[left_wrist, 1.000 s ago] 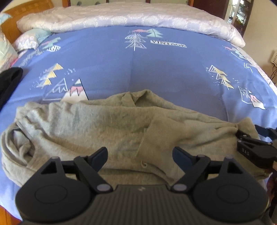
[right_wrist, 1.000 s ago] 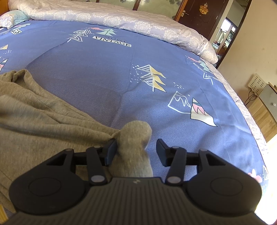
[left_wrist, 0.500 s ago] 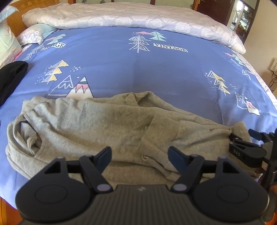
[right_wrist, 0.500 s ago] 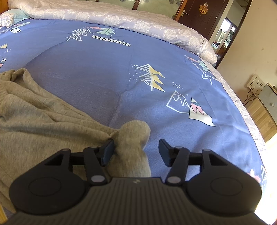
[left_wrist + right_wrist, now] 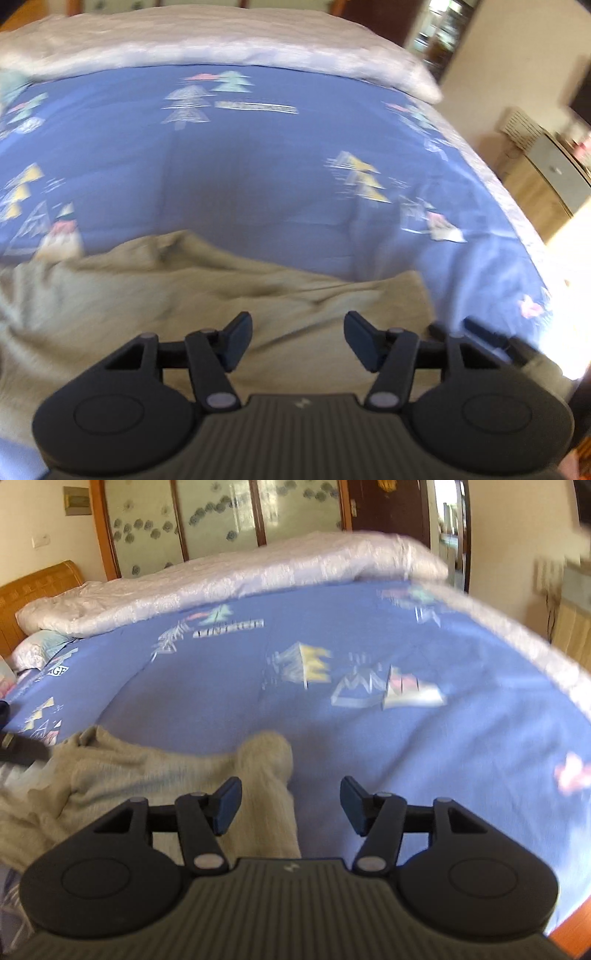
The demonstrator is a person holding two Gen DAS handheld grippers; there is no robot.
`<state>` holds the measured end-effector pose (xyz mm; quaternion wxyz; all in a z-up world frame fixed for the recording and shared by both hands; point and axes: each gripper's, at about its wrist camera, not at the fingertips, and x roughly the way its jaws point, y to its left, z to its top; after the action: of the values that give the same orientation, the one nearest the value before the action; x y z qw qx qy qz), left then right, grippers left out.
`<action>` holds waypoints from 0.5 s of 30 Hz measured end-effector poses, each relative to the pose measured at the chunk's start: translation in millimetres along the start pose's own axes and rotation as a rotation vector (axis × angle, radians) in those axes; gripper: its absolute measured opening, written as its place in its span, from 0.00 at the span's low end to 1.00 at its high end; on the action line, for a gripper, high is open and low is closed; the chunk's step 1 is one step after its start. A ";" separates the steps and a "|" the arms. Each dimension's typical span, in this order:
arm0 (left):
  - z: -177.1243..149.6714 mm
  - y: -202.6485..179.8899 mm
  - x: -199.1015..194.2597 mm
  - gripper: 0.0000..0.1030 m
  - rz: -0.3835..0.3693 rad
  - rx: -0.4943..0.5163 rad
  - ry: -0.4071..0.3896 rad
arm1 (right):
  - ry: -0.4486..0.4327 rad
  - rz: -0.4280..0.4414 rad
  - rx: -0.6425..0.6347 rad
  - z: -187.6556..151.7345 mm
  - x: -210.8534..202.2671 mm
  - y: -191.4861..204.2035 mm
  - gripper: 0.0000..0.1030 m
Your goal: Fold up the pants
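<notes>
The grey-beige pants lie crumpled on the blue patterned bedsheet, at the near edge of the bed. My left gripper is open above the pants' right part, holding nothing. My right gripper is open; a rolled end of a pant leg lies between its jaws, closer to the left one, ungripped. The rest of the pants spreads to its left. The right gripper's fingers show at the right of the left wrist view. Both views are motion-blurred.
A white quilt is bunched along the far side of the bed, by a wooden headboard. A wooden cabinet stands right of the bed. The blue sheet stretches beyond and right of the pants.
Both grippers have swung: the left view has shifted right along the pants, the right view has tilted up and turned left. The right jaws have opened wider around the leg end.
</notes>
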<state>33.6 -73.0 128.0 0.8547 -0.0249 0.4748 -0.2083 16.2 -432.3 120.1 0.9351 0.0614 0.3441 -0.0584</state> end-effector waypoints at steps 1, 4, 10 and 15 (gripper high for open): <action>3.7 -10.4 5.8 0.55 -0.005 0.026 0.010 | 0.015 0.014 0.016 -4.4 -0.1 -1.9 0.60; 9.5 -36.5 23.7 0.57 -0.010 0.085 0.046 | 0.055 -0.016 0.030 -14.7 5.5 -2.3 0.61; 15.0 -76.6 66.2 0.64 -0.027 0.132 0.161 | 0.137 0.090 0.066 -24.7 17.2 0.4 0.39; 13.4 -92.8 83.6 0.68 -0.012 0.172 0.196 | 0.054 0.097 -0.037 -21.4 1.5 31.2 0.15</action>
<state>52.5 -191.4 90.6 0.8019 0.0664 0.5364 -0.2547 8.4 -398.3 105.3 0.9282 0.0624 0.3667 -0.0049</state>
